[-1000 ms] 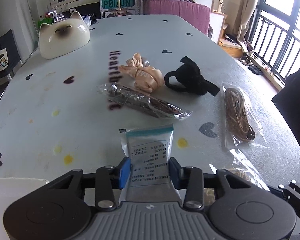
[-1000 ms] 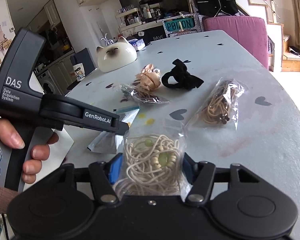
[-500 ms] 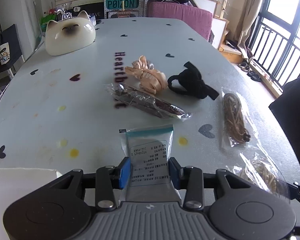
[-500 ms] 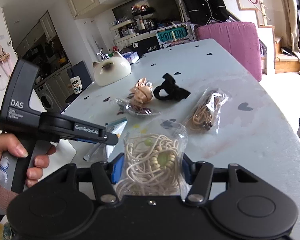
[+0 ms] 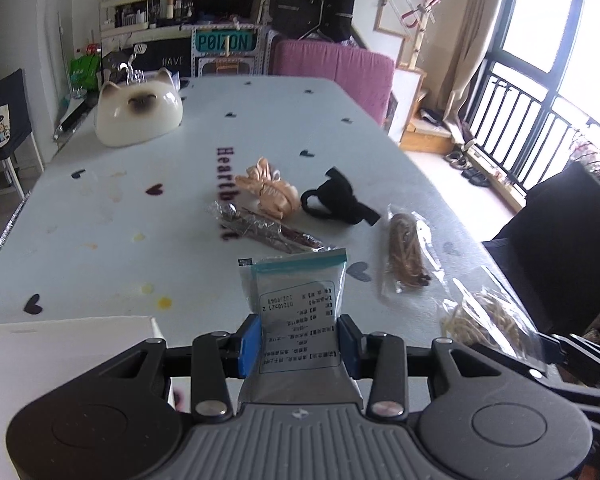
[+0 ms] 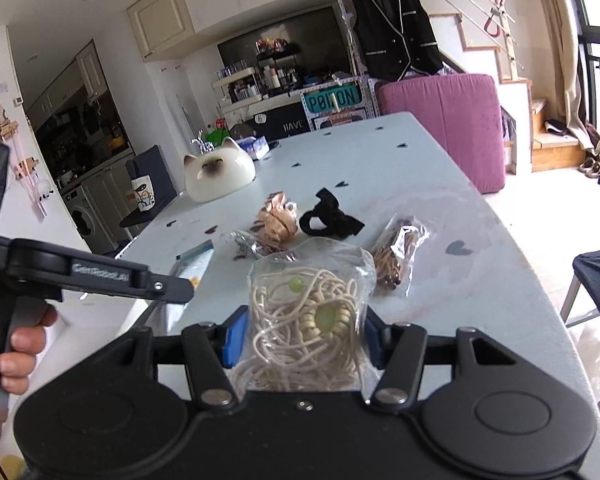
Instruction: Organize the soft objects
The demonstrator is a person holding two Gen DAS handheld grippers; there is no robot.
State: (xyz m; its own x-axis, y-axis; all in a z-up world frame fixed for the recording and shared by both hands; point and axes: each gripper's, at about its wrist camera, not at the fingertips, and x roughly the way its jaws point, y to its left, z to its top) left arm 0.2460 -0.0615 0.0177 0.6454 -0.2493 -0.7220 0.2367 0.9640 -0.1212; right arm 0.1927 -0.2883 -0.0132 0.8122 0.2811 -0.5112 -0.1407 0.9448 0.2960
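Between the blue pads of the left tongs [image 5: 298,346] sits a small clear zip bag with a teal strip and a printed label [image 5: 298,300], pinched on both sides and held up off the white heart-print surface [image 5: 100,216]. Over on the other side, the right tongs [image 6: 300,338] are clamped the same way on a clear plastic bag stuffed with cream cord and a few green beads [image 6: 308,312], and that one's lifted clear too. You can spot the same cord bag at the lower right edge of the left view, and the left unit with the person's hand [image 6: 16,340] around its grip on the left side of the right view.

Further out on the surface there's a clear bag of brown cord [image 5: 406,252] lying flat, near the right edge. Left of it, a crinkly clear packet with dark reddish stuff inside [image 5: 264,230] lies at a diagonal. Just behind that, a peach satin scrunchie [image 5: 270,192] and a black fabric hair tie [image 5: 338,202] sit side by side, close but I can't tell if they touch.

Way back on the left is a cream cat-face dome thing [image 5: 140,110], well apart from the rest. A white box corner [image 5: 60,344] pokes in at the near left.
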